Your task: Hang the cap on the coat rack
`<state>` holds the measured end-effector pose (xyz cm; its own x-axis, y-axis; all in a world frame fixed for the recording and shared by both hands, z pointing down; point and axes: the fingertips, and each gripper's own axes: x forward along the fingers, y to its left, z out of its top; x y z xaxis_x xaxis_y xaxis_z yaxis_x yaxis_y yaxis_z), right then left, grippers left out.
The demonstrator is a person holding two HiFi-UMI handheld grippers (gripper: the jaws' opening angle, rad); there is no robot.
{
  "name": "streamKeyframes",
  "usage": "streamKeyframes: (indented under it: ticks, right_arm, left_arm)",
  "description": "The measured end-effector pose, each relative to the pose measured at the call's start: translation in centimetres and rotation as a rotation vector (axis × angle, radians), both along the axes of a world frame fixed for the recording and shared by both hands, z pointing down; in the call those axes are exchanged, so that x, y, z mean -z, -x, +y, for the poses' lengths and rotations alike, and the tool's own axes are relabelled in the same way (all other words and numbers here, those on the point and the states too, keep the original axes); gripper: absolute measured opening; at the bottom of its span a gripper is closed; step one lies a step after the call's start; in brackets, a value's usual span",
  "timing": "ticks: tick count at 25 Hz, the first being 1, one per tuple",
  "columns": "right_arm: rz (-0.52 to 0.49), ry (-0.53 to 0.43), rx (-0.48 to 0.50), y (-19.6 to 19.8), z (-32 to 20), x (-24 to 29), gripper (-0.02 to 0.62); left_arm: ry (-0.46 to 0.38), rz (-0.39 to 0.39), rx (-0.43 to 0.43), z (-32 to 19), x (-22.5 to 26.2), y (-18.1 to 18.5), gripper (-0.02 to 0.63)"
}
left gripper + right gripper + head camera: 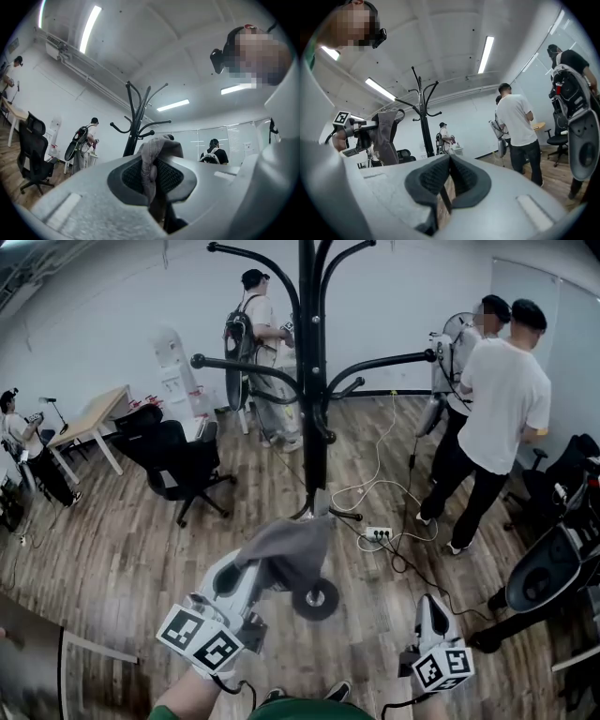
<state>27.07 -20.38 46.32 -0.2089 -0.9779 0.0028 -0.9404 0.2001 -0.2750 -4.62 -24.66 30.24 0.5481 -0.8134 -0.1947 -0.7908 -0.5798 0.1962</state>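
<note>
The left tongs (265, 570) are clamping the cap (292, 542), holding it low before the rack (310, 381), well apart from its hooks (244, 365), so hanging is yet to come. The right tongs (433, 604) are resting closed, empty.

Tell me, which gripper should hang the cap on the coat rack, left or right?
Left, probably. The left gripper is shut on the grey cap and points toward the coat rack. The right gripper is shut with nothing in it.
</note>
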Motion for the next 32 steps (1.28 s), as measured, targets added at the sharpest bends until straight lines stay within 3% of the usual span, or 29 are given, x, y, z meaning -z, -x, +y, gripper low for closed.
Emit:
streamKeyframes:
  ticks: [8,16,22,32]
  right_arm:
    - [-0.024,-0.029,0.073,-1.1,-1.3,0.7,0.003]
    - [-0.039,-0.037,0.074,-3.5,-0.9,0.6,0.003]
    - [-0.05,-0.027,0.048,-5.7,-1.7,0.3,0.003]
    - [-0.069,-0.003,0.032,-5.3,-3.2,1.4,0.003]
  left_arm:
    - [-0.034,0.072,0.068,-0.2,4.2,0.5,0.035]
    - [-0.091,0.041,0.169,-2.6,7.6,0.3,0.035]
    - [-0.138,-0.082,0.265,-5.6,8.4,-1.8,0.035]
    - [-0.26,-0.321,0.384,-6.9,9.7,-3.4,0.035]
